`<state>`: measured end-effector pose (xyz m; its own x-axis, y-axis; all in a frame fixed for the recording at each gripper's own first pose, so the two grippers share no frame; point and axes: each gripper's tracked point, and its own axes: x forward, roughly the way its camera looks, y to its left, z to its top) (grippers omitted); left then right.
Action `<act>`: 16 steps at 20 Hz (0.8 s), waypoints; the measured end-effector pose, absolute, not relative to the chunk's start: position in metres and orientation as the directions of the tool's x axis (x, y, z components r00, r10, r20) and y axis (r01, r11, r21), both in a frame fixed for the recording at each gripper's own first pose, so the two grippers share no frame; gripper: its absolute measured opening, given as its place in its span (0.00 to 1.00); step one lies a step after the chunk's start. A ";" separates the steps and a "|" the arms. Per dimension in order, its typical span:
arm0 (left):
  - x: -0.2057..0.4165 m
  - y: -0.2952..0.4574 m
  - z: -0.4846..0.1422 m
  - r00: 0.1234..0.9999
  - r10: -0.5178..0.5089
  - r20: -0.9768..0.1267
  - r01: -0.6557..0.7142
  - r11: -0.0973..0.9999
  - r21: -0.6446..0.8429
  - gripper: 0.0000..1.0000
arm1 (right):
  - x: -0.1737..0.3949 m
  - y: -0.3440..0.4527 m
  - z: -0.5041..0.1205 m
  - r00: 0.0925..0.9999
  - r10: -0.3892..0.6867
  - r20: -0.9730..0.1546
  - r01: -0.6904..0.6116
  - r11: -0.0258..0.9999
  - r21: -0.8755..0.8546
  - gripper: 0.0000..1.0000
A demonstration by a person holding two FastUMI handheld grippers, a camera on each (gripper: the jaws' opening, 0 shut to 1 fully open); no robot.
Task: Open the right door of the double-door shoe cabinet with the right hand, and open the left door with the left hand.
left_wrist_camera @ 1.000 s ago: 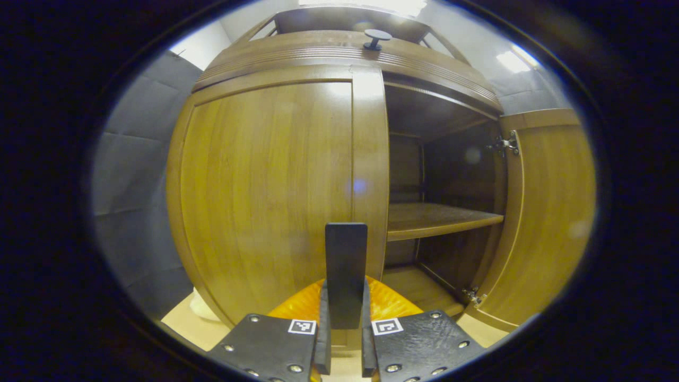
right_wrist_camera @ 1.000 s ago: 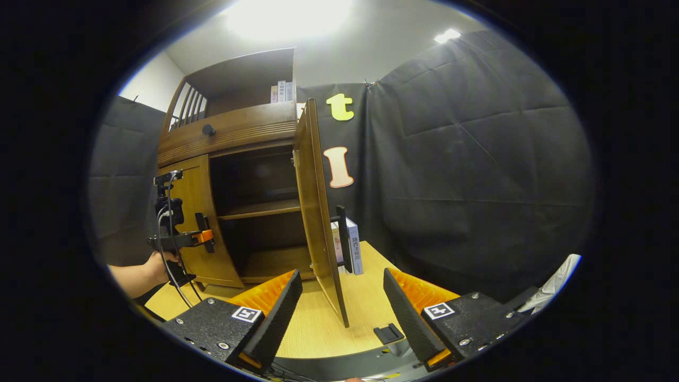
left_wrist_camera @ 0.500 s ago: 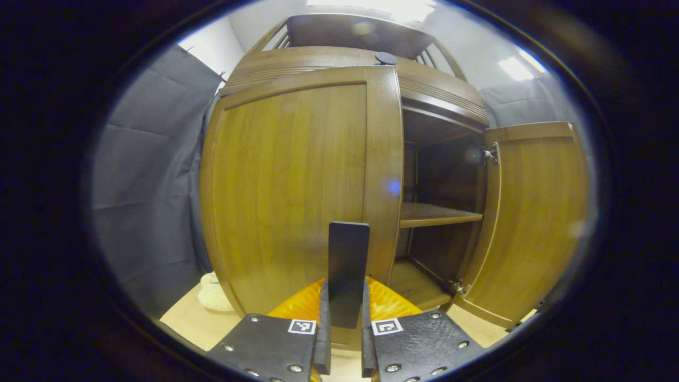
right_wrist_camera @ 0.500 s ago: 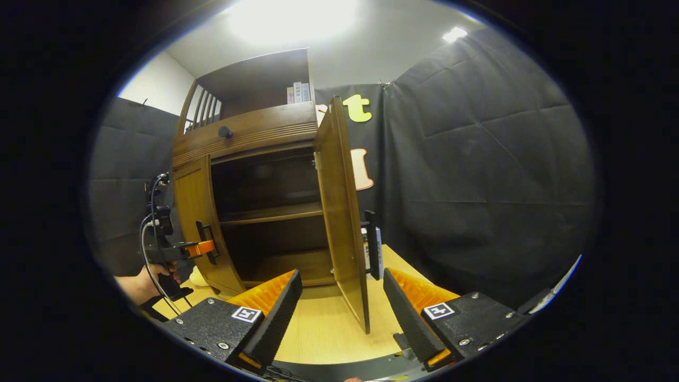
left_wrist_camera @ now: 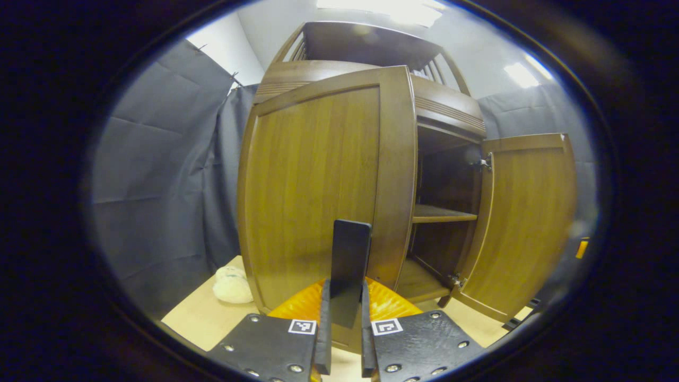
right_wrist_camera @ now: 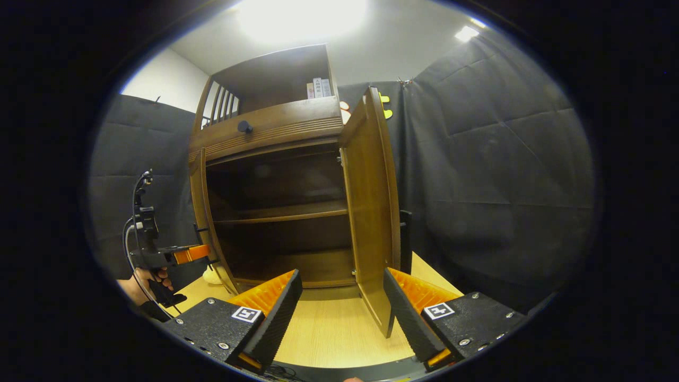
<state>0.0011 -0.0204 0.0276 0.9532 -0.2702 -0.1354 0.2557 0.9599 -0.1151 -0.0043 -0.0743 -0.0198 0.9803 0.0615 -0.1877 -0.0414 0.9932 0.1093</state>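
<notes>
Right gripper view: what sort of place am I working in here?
Likely a staged recording booth, not a home: black cloth hangs as walls behind a wooden shoe cabinet that stands on a pale tabletop, with bright ceiling lights above.

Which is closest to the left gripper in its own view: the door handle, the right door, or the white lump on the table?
1. Door handle, between the left gripper fingers.
2. White lump, lower left.
3. Right door, open, far right.

Around us hangs dark quilted cloth below a white wall; a bright ceiling light glares overhead, and a pale wooden desk lies underneath.
</notes>
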 end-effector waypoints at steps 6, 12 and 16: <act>0.007 -0.009 0.038 0.954 -0.260 -0.147 0.239 0.960 -0.147 0.18 | 0.006 -0.051 -0.022 0.974 0.116 -0.193 -0.093 0.988 0.124 0.95; 0.011 -0.015 0.049 0.959 -0.243 -0.148 0.227 0.966 -0.121 0.29 | 0.017 -0.015 -0.025 0.962 0.189 -0.196 -0.165 0.978 0.131 0.95; -0.005 -0.025 0.053 0.963 -0.227 -0.146 0.213 0.971 -0.106 0.27 | 0.023 0.011 -0.026 0.951 0.235 -0.199 -0.213 0.969 0.129 0.95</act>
